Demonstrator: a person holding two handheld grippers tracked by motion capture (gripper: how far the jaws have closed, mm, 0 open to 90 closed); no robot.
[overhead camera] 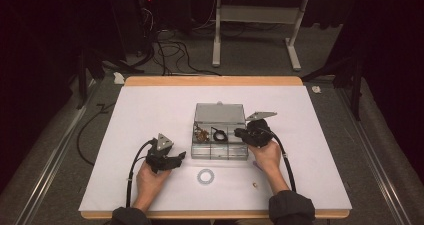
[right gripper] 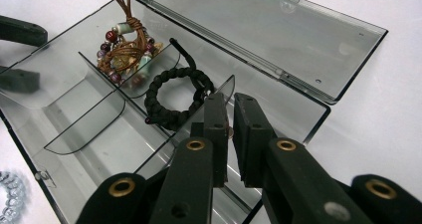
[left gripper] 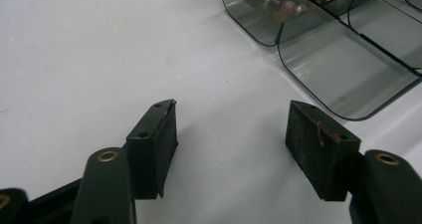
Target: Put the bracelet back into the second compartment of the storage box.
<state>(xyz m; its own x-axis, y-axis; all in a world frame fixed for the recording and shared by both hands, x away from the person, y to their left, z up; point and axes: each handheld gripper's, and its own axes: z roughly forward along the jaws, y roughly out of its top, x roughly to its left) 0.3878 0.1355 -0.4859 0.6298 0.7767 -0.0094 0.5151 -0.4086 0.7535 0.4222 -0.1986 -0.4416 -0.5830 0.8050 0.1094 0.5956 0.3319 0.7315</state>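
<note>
A clear plastic compartment box (overhead camera: 220, 155) stands mid-table with its lid (right gripper: 259, 30) folded back. Inside lie a brown beaded bracelet (right gripper: 124, 47) and a black braided bracelet (right gripper: 174, 97), in neighbouring compartments. My right gripper (right gripper: 230, 98) hovers over the box's right compartment (overhead camera: 239, 133), jaws shut to a narrow slit. A tiny brownish bit shows in that slit, and I cannot tell whether it is gripped. My left gripper (left gripper: 232, 107) rests open above the bare white sheet left of the box (overhead camera: 180, 157), with nothing between its pads.
A ring of clear beads (overhead camera: 205, 176) lies on the sheet in front of the box. A tiny brown item (overhead camera: 255, 185) sits near the right forearm. The box's front corner (left gripper: 343, 74) is just ahead of the left jaws. Cables trail from both grippers.
</note>
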